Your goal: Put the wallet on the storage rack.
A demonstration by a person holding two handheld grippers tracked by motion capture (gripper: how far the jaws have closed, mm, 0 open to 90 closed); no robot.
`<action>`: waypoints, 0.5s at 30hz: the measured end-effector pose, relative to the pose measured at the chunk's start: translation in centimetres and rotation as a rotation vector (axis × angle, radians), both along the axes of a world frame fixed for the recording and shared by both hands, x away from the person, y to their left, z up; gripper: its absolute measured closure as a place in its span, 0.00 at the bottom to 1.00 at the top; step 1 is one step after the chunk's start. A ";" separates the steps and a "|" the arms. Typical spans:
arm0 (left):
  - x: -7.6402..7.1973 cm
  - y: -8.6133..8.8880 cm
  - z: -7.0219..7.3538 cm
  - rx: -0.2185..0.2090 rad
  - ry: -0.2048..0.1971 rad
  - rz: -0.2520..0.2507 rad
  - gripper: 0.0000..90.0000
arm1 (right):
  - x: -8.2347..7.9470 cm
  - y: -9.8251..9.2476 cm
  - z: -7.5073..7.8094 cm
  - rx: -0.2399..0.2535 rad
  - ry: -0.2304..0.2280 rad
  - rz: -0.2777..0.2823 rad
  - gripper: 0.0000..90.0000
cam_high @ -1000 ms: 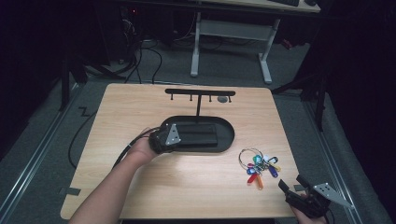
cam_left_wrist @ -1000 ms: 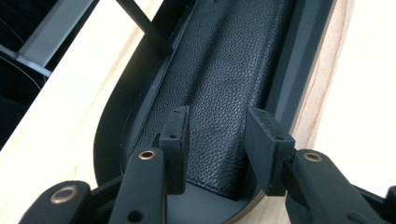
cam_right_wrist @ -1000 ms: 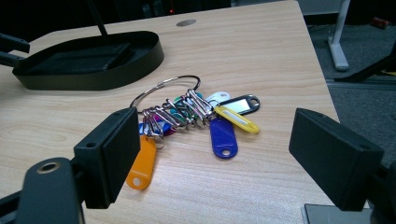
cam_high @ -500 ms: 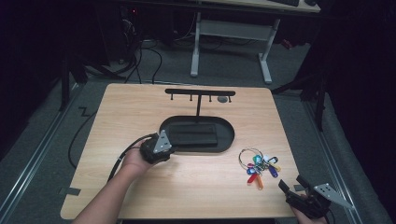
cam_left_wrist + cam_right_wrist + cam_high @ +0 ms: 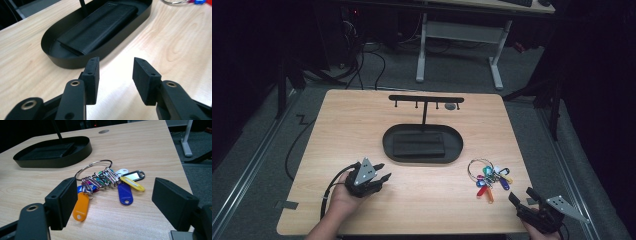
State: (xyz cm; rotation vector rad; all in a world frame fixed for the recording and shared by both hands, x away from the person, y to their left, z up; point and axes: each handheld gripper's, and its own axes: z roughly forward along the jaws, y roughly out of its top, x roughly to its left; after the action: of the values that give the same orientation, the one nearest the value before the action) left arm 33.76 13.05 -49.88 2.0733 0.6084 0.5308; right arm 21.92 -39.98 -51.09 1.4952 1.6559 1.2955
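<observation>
Across the wooden table (image 5: pixel 362 125), well apart: at centre a black oval tray (image 5: pixel 388 149) with an upright hook rail (image 5: pixel 426 98) rising from its back edge, and a black leather wallet (image 5: pixel 419 145) lying flat inside.

Near the front left corner, left gripper (image 5: pixel 383 171): jaws at a middling gap, just been opening, nothing between them, pointed toward the tray's near end (image 5: pixel 70 62).

At the front right edge, right gripper (image 5: pixel 522 194): jaws spread wide, just been closing a little, nothing between the pads, aimed at the key bunch (image 5: pixel 489 176).

Key bunch flat on the bare wood, right of the tray and just ahead of the right gripper. Probably light, loose and jangly: stiff thin wire ring (image 5: pixel 100 162), small snap clips, hard plastic tags fanned out, orange (image 5: pixel 81 206), blue (image 5: pixel 125 192) and yellow (image 5: pixel 132 183) nearest. Nothing fragile.

Best taken by the crowded cluster of clips, where the pads get bulk. Bare wire lies flush on the table, likely too thin and slippery to pinch; smooth tags liable to slide or swing once lifted.
</observation>
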 end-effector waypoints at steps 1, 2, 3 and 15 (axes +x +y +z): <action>-0.4 0.1 -0.1 -0.002 0.001 0.005 0.62 | 0.0 0.0 0.0 -0.001 0.000 0.001 0.25; -0.8 0.3 -0.3 -0.008 0.007 0.014 0.60 | 0.0 0.0 0.1 -0.002 0.000 0.003 0.26; -1.2 0.6 -0.5 -0.018 0.020 0.023 0.58 | -0.1 0.0 0.1 0.000 -0.002 0.005 0.26; -2.6 3.1 -1.2 -0.101 0.073 0.112 0.41 | 0.6 1.4 0.0 -0.043 0.031 0.064 0.34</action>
State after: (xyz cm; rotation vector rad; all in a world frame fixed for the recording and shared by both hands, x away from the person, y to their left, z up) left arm 31.18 16.10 -51.10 1.9785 0.7824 0.4795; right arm 22.55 -38.59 -51.10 1.4545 1.7536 1.2675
